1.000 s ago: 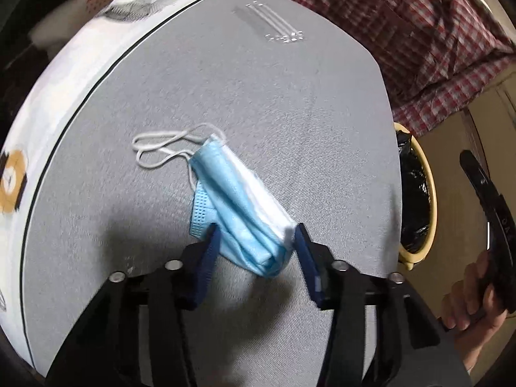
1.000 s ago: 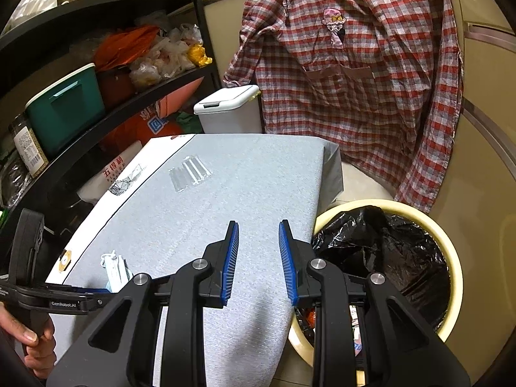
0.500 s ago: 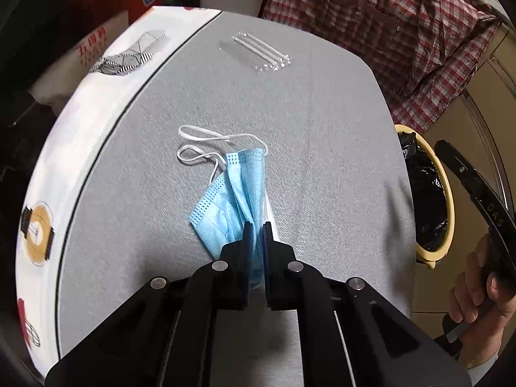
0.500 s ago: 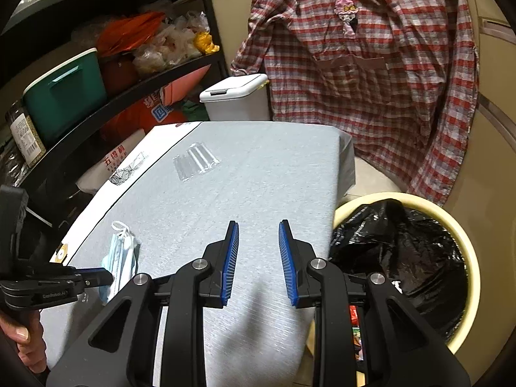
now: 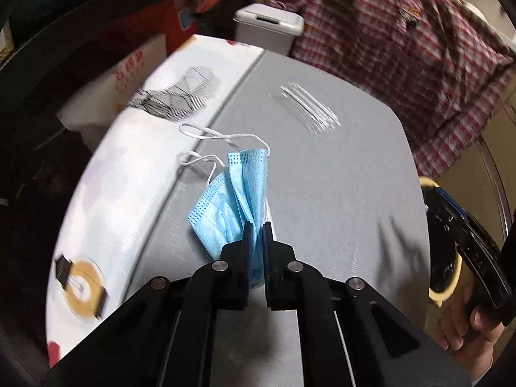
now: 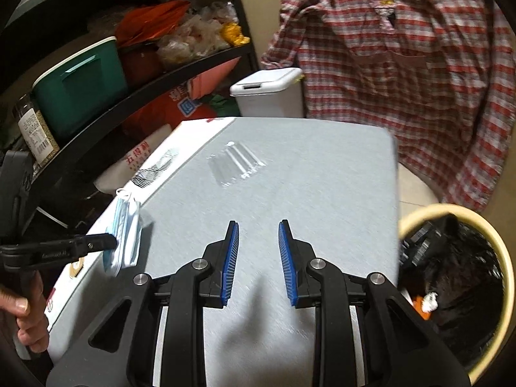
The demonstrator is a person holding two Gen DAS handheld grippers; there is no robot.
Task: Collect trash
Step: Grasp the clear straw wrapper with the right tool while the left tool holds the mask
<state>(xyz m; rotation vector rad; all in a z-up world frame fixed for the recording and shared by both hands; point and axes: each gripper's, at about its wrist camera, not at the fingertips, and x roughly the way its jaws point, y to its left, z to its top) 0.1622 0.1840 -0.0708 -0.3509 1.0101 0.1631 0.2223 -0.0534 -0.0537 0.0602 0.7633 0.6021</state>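
Note:
A crumpled blue face mask (image 5: 233, 203) with white ear loops hangs from my left gripper (image 5: 257, 230), which is shut on its lower end and holds it just above the grey table (image 5: 338, 193). In the right wrist view the same mask (image 6: 126, 235) dangles off the left gripper (image 6: 108, 243) at the table's left side. A clear plastic wrapper (image 6: 237, 164) lies flat near the table's far end (image 5: 309, 109). My right gripper (image 6: 258, 259) stands open over the near middle of the table, nothing between its blue pads. A yellow bin (image 6: 458, 287) with a black liner stands right of the table.
A plaid shirt (image 6: 403, 74) hangs behind the table. A white lidded bin (image 6: 267, 92) stands beyond the far edge. Dark shelves (image 6: 96, 74) with a green box and bags run along the left. The table's left strip is white with printed pictures (image 5: 171, 100).
My left gripper has shut on the mask and lifted it off the table. My right gripper has swung left, from over the bin's edge to over the table.

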